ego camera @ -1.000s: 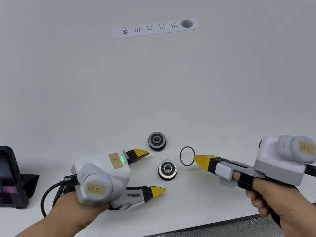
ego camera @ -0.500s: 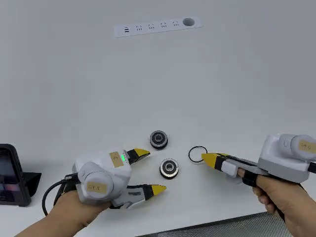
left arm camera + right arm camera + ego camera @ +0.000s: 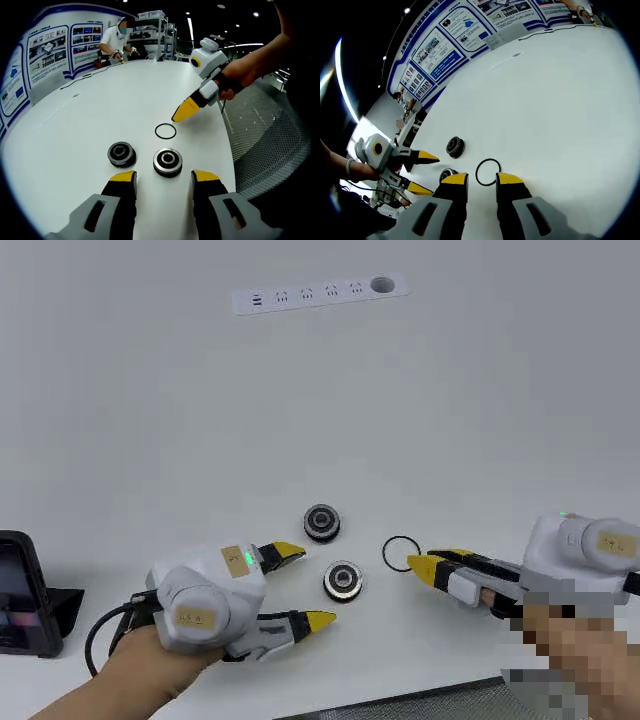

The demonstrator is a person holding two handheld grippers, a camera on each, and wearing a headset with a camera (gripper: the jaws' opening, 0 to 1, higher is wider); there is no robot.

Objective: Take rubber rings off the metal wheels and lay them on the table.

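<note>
The black rubber ring point(image 3: 401, 552) point(image 3: 165, 131) point(image 3: 488, 172) is lying flat and loose on the white desk point(image 3: 450, 420), close to the near edge and a little right of its middle, touching nothing.

Left of it, two metal wheels are resting flat on their sides, apart from each other. The near wheel point(image 3: 342, 580) point(image 3: 167, 162) point(image 3: 448, 175) is showing a bright metal rim. The far wheel point(image 3: 321, 522) point(image 3: 121, 153) point(image 3: 455, 146) is sitting a little further from the near edge and is looking darker around its rim.

The right claw point(image 3: 428, 560) point(image 3: 481, 179) point(image 3: 182, 111) is reaching in from the right edge, low over the desk. Its yellow-tipped jaws are standing a narrow gap apart and gripping nothing, with the ring lying just ahead of that gap.

The left claw point(image 3: 305, 587) point(image 3: 165, 176) point(image 3: 427, 175) is pointing in from the left with its jaws spread wide and holding nothing. The near wheel is sitting just ahead of the opening. A hand point(image 3: 150, 675) is holding this claw, and a black cable point(image 3: 105, 630) is trailing from its rear.

A white power strip point(image 3: 318, 293) is lying near the far edge. A dark device point(image 3: 20, 595) on a stand is sitting at the left edge. Blue-and-white posters point(image 3: 445, 55) are hanging on the wall beyond the desk.
</note>
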